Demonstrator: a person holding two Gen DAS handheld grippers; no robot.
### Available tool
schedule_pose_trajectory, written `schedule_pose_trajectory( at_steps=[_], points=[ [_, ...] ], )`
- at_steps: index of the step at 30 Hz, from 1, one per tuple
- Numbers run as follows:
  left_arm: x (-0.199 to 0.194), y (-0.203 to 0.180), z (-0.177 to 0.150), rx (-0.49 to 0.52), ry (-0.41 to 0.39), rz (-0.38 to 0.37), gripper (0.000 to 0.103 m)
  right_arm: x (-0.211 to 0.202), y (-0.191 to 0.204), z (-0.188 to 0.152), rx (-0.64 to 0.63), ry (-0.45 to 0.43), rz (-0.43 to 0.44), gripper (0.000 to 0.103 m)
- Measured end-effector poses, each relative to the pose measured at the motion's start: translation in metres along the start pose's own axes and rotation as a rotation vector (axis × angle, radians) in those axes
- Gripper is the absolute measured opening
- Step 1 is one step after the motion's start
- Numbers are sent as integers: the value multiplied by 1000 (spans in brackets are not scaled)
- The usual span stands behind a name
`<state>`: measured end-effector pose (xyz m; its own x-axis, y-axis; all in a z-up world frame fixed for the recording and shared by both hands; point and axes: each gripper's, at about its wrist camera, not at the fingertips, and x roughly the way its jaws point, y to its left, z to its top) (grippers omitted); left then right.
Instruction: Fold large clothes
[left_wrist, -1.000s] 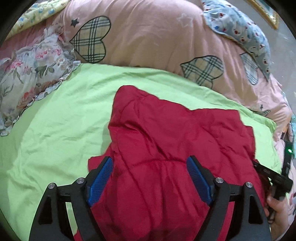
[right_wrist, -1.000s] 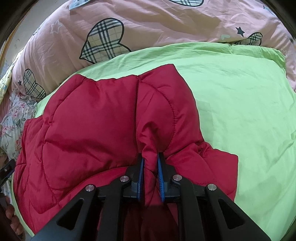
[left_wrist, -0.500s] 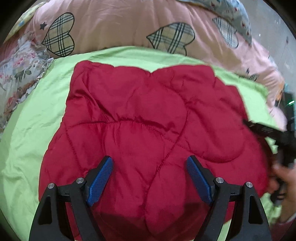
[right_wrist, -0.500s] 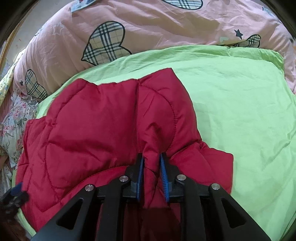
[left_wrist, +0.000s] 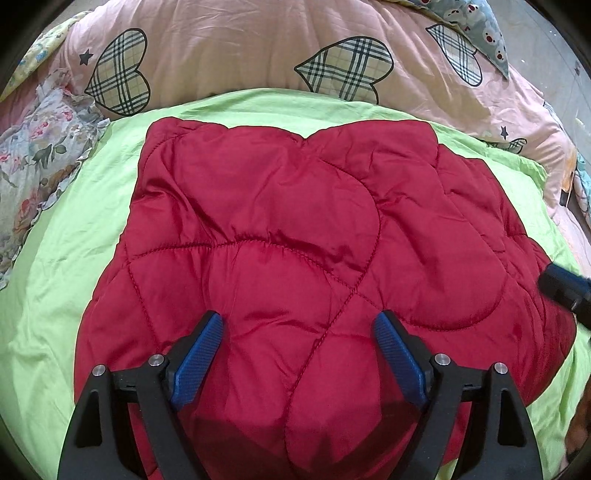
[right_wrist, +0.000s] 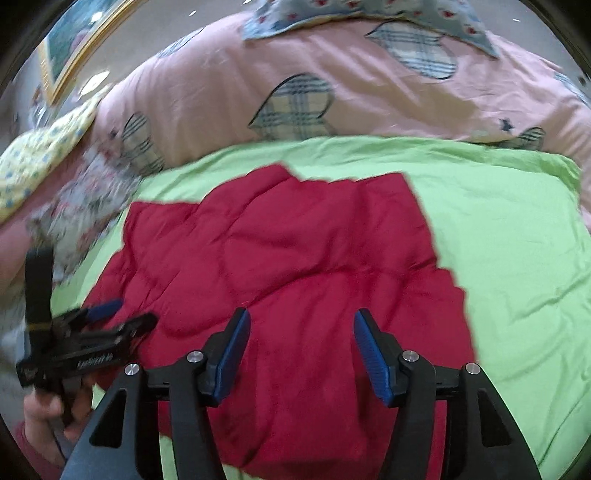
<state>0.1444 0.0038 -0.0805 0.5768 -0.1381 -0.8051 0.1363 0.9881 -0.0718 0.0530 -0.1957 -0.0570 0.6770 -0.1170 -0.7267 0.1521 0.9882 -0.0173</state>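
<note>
A red quilted jacket (left_wrist: 295, 236) lies folded into a rough rectangle on the green sheet (left_wrist: 74, 258); it also shows in the right wrist view (right_wrist: 295, 266). My left gripper (left_wrist: 298, 332) is open and empty, hovering over the jacket's near part. My right gripper (right_wrist: 302, 332) is open and empty above the jacket's near edge. The left gripper also shows at the left of the right wrist view (right_wrist: 122, 314). A dark tip of the right gripper shows at the right edge of the left wrist view (left_wrist: 565, 288).
A pink duvet with plaid hearts (left_wrist: 258, 48) is piled behind the green sheet. A floral pillow (left_wrist: 33, 158) lies at the left. A yellow patterned pillow (right_wrist: 40, 155) and a framed picture (right_wrist: 74, 40) are at the far left.
My right gripper has opened, let go of the jacket fold and pulled back. The jacket now lies flatter and wider. The left gripper stayed open and drew nearer over the jacket.
</note>
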Motion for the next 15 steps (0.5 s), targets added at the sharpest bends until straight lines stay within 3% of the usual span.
schedule_pose_trajectory(
  at_steps=[5, 15],
  points=[
    [0, -1, -1, 2, 0, -1, 85, 28, 8, -10, -36, 68, -31, 65],
    [-15, 0, -3, 14, -4, 12, 85, 46, -6, -13, 25, 78, -26, 66]
  ],
)
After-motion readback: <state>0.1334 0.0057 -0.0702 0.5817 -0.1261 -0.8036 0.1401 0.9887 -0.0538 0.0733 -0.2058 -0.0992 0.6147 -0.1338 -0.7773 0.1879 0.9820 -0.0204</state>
